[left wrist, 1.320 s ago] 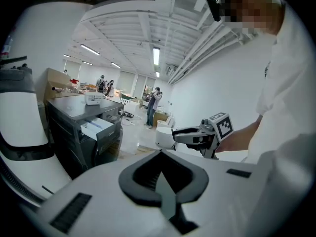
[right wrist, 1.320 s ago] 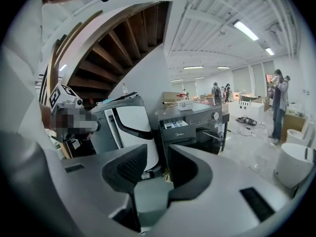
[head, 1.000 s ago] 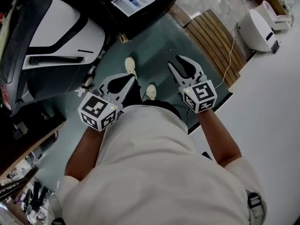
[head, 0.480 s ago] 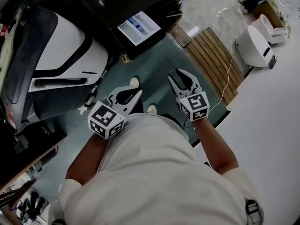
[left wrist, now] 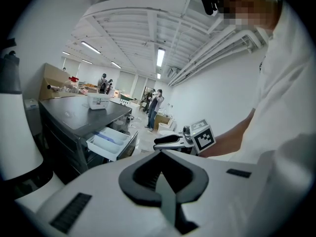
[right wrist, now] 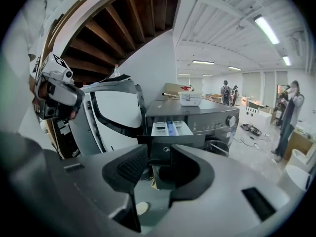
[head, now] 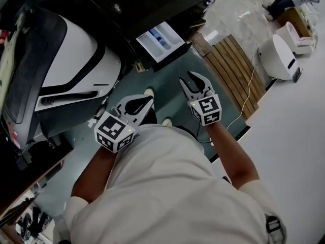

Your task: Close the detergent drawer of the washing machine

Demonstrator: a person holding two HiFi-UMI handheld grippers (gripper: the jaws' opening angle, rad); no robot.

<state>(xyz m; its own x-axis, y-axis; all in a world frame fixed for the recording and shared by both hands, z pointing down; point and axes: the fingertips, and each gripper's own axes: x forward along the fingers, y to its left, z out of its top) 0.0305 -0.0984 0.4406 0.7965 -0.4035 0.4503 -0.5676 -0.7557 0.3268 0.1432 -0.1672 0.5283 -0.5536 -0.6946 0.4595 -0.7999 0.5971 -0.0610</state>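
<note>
The dark washing machine (head: 144,4) stands ahead of me with its white detergent drawer (head: 161,40) pulled out, a blue insert showing inside. My right gripper (head: 188,78) hovers open in the air, short of the drawer, with nothing between its jaws. In the right gripper view the drawer (right wrist: 168,128) shows straight ahead through the gap of the right gripper (right wrist: 158,149). My left gripper (head: 149,100) is held lower left, shut and empty. The left gripper view has the left gripper (left wrist: 160,152) in front, the drawer (left wrist: 109,141) off to the left and the right gripper (left wrist: 170,141) beyond.
A large white and black appliance (head: 66,55) stands left of the machine. A wooden slatted platform (head: 236,60), a thin cable (head: 249,88) and a white device (head: 279,55) lie to the right. A white box (right wrist: 190,98) sits on the machine's top. People (right wrist: 291,117) stand far behind.
Both grippers have come closer to the washing machine, and the open drawer has come fully into the head view. The right gripper stays open, the left shut.
</note>
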